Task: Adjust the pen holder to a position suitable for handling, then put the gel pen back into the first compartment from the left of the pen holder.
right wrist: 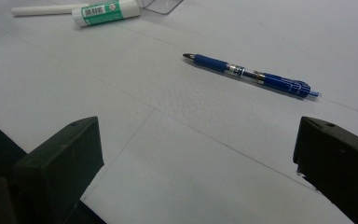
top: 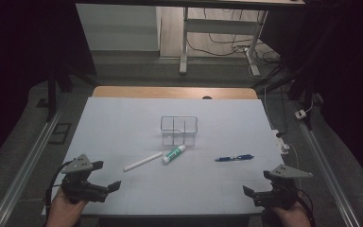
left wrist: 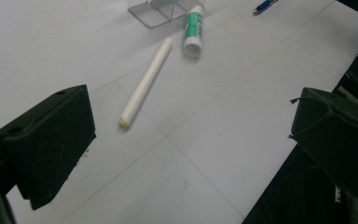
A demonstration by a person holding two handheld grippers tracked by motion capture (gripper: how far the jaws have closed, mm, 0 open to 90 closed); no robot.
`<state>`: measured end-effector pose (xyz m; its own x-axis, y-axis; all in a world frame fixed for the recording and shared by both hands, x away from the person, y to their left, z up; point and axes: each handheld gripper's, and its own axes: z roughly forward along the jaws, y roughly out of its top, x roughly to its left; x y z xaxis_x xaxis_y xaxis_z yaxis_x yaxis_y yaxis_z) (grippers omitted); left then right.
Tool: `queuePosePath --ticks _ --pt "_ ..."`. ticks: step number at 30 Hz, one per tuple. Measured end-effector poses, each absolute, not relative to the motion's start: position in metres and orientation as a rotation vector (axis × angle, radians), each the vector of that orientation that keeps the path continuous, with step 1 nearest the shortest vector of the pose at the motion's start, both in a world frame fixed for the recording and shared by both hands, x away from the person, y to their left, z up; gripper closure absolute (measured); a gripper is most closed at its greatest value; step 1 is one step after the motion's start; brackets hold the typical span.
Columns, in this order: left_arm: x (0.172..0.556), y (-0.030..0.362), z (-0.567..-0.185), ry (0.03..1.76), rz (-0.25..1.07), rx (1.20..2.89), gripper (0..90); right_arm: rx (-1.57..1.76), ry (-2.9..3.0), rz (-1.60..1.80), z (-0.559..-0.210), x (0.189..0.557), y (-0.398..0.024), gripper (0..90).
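Observation:
A white stick [top: 143, 161] [left wrist: 145, 85] lies on the white table cover [top: 118, 123], near the middle. A green-and-white glue stick [top: 174, 154] [left wrist: 193, 29] lies beside it. Just behind them stands a clear divided organizer [top: 179, 130] [left wrist: 154, 11]. A blue pen [top: 234, 158] [right wrist: 249, 74] lies to the right. My left gripper [top: 106, 175] [left wrist: 191, 121] hovers at the near left corner, open and holding nothing, pointed toward the white stick. My right gripper [top: 256, 182] [right wrist: 198, 144] sits at the near right, open with nothing between its fingers, short of the pen.
The table's wooden far edge [top: 170, 92] shows beyond the cover. A white power strip [top: 281, 141] with cables hangs off the right side. Metal rails run along both sides, and a desk frame [top: 185, 42] stands on the floor behind.

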<state>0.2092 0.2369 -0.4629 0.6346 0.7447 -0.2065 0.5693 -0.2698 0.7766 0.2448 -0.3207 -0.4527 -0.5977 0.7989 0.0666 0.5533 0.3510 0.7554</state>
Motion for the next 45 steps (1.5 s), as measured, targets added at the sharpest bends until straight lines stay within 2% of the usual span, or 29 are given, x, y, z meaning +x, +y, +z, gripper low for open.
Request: queuePosePath --ticks 19,37,45 --pt "0.183 0.254 -0.473 1.117 0.350 2.006 0.0 1.208 2.304 1.113 -0.453 0.245 -0.321 0.9" --pt "0.186 0.254 -0.475 1.113 0.283 2.020 0.0 1.204 2.296 1.102 -0.452 0.245 -0.320 0.0" --pt "0.187 0.255 -0.475 1.112 0.272 2.022 0.0 1.159 2.324 1.077 -0.446 0.256 -0.313 0.0"
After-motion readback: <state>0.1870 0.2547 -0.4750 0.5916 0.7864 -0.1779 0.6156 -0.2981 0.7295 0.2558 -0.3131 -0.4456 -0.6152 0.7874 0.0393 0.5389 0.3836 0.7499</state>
